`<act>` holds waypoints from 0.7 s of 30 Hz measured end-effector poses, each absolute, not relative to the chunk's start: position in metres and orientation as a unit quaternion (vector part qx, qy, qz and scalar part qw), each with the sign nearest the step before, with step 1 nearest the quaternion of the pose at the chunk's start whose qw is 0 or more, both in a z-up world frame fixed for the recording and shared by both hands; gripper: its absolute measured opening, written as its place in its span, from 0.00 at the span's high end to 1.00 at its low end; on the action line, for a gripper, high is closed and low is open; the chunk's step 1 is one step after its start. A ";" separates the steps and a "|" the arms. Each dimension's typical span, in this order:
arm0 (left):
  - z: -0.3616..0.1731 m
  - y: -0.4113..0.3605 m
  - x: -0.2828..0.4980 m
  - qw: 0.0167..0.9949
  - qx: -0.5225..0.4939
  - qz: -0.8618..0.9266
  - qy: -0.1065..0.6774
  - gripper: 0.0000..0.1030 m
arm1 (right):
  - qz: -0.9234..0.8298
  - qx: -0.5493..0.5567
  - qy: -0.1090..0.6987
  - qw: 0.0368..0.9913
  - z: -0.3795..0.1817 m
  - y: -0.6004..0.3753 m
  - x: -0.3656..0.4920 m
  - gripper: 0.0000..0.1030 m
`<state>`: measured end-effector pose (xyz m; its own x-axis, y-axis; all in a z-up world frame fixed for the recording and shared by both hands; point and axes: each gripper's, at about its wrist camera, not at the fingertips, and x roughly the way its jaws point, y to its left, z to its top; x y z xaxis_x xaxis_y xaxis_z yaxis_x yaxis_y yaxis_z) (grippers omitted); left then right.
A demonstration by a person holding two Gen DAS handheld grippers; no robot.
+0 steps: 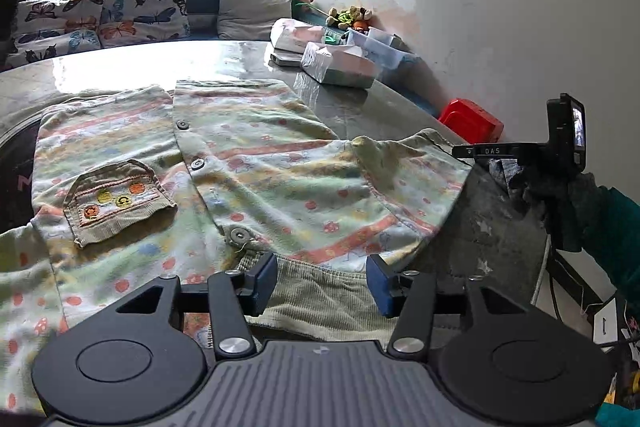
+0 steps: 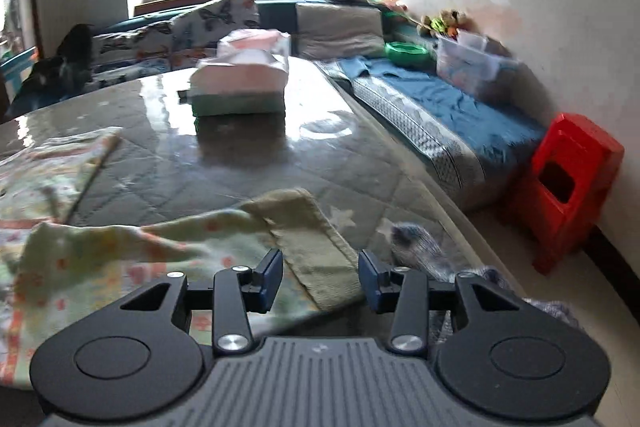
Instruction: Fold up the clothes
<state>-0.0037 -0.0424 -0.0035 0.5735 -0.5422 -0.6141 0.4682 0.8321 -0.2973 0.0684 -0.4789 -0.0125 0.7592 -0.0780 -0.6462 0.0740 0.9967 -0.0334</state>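
Observation:
A pastel striped child's shirt (image 1: 248, 163) lies front up on the glossy table (image 1: 360, 103), with a corduroy pocket (image 1: 116, 199) and several snap buttons down its front. My left gripper (image 1: 322, 281) is open just above the shirt's corduroy collar (image 1: 320, 299), which lies between the blue pads without being pressed. The right sleeve (image 1: 404, 179) stretches toward the table's right edge. In the right wrist view my right gripper (image 2: 320, 279) is open over that sleeve's corduroy cuff (image 2: 312, 243), and nothing is pinched. A dark-gloved hand (image 1: 552, 195) holds the right tool.
Wrapped tissue packs (image 2: 240, 83) and clear plastic boxes (image 1: 380, 47) stand at the table's far right. A red plastic stool (image 2: 568, 183) sits on the floor by the wall. A couch with butterfly cushions (image 1: 140, 7) runs behind the table. A grey cloth (image 2: 420, 247) lies at the table's right edge.

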 end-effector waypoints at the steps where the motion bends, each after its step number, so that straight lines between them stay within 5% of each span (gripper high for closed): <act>1: -0.004 -0.043 -0.003 0.886 -0.050 -0.284 0.364 0.48 | -0.041 -0.001 0.344 0.938 -0.014 -0.480 0.068 0.59; 14: 0.002 -0.051 0.001 0.887 -0.044 -0.281 0.364 0.45 | -0.037 0.012 0.350 0.936 -0.019 -0.489 0.072 0.59; 18: 0.003 -0.060 0.007 0.886 -0.040 -0.283 0.365 0.45 | -0.022 0.034 0.347 0.937 -0.016 -0.489 0.067 0.89; 21: 0.005 -0.068 0.012 0.886 -0.033 -0.286 0.364 0.44 | -0.020 0.043 0.327 0.944 -0.007 -0.488 0.057 0.90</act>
